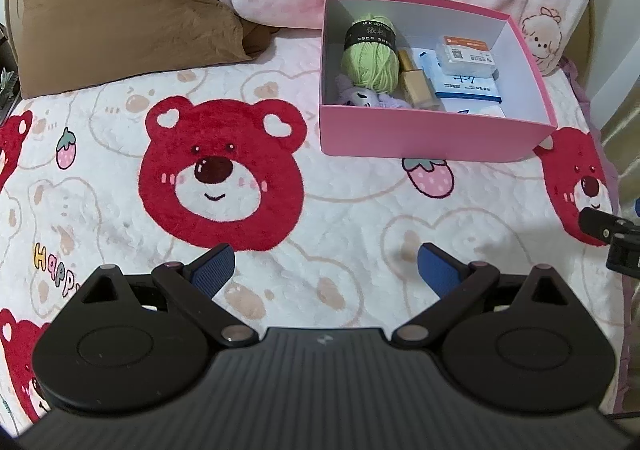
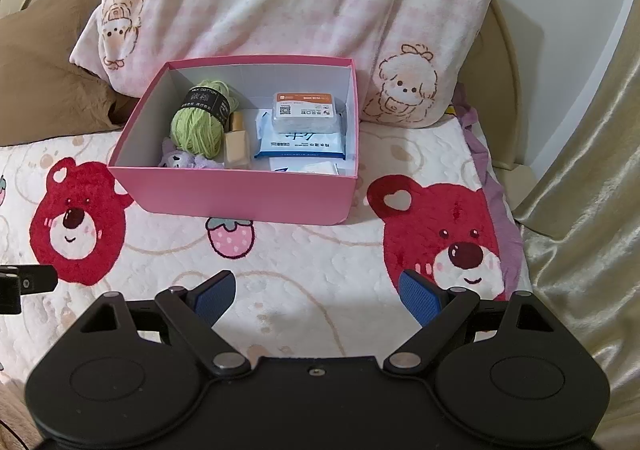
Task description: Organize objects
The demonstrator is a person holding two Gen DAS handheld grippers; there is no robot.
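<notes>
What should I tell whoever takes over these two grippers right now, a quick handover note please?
Left gripper: open, empty, above the bear blanket.
Right gripper: open, empty, nearer the pink box.
In the box: green yarn, a beige bottle, a purple plush, a blue-and-white wipes pack with a clear plastic case on top, and some white packets at the front.
Done: everything loose appears to be in the box; nothing else shows on the blanket.
Left: probably nothing to collect. No lid is in view; check outside the frame.
</notes>
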